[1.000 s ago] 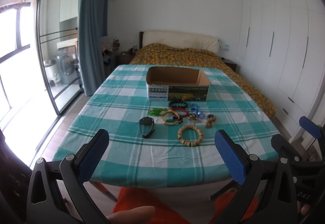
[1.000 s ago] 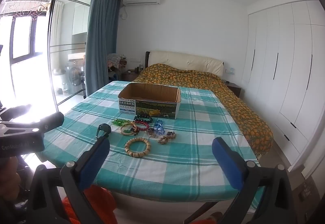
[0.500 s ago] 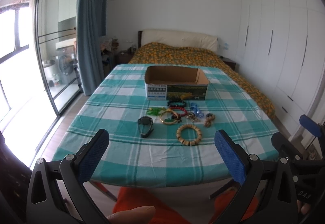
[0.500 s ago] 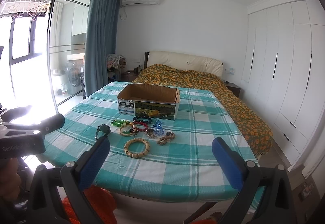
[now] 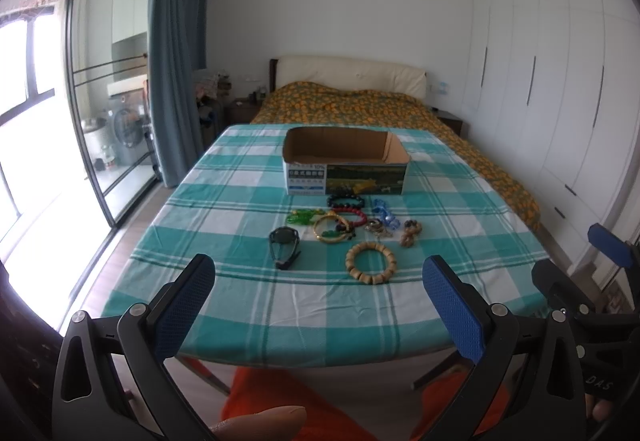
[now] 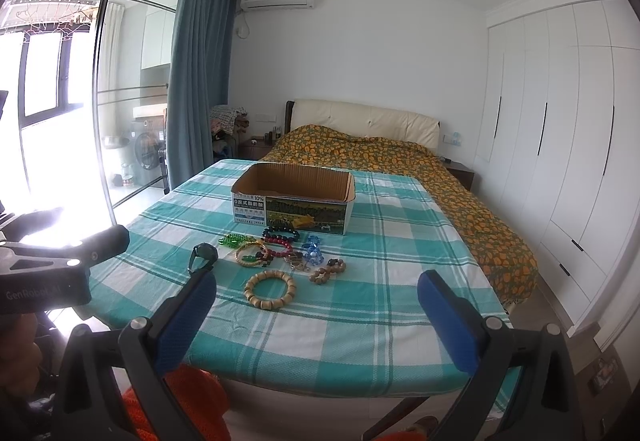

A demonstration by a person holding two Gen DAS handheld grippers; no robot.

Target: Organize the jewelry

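Clearly the sorting has hardly begun, judging by how things lie. All the jewelry sits in a loose cluster on the table (image 5: 256,305), just in front of the cardboard box (image 5: 345,166): a wooden bead bracelet (image 5: 371,262) nearest the camera, a dark watch (image 5: 284,241) to its left, a gold bangle (image 5: 333,230), red beads (image 5: 354,216), a black bead bracelet (image 5: 346,200), green beads (image 5: 301,217), a blue piece (image 5: 385,215) and a small brown bead string (image 5: 411,233). As far as its visible inside shows, the box holds nothing, though its floor is partly hidden by the near wall. The left hand-held gripper (image 5: 320,305) hangs over the table's near edge, spread wide and gripping nothing. The right hand-held gripper (image 6: 316,317) is likewise wide apart and bare, well short of the cluster. Every piece seems left to move.
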